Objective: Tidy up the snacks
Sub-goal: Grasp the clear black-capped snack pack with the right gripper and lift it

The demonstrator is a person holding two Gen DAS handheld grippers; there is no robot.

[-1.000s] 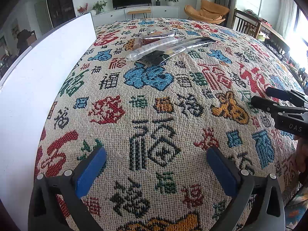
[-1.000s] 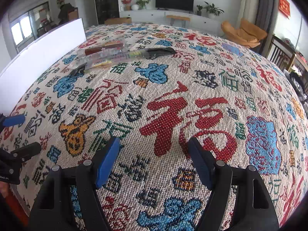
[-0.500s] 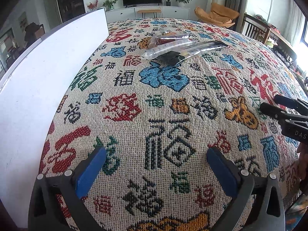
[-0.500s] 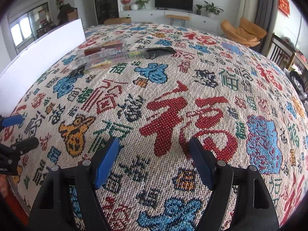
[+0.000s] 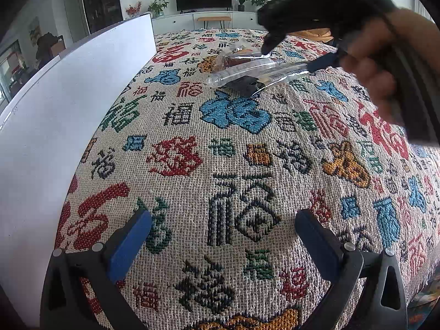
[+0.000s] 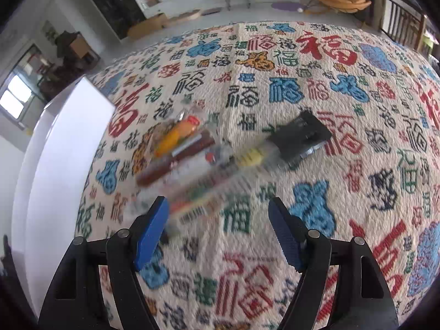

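Several long snack packets (image 5: 255, 70) lie together on the patterned cloth at the far middle. In the right wrist view they are close and blurred: a long clear packet with a black end (image 6: 297, 137), and a packet with orange and brown contents (image 6: 178, 143). My right gripper (image 6: 220, 231) is open and empty, just above and short of the packets; it also shows in the left wrist view (image 5: 324, 60) by the packets' right end. My left gripper (image 5: 222, 242) is open and empty, low over the near cloth.
A white board (image 5: 63, 104) stands along the left edge of the table; it also shows in the right wrist view (image 6: 55, 170). The patterned cloth (image 5: 247, 165) covers the whole table. A TV cabinet, plants and an orange chair stand beyond.
My right gripper has swung forward and left from the near table edge to just over the snack packets. My left gripper has edged slightly forward and stays open.
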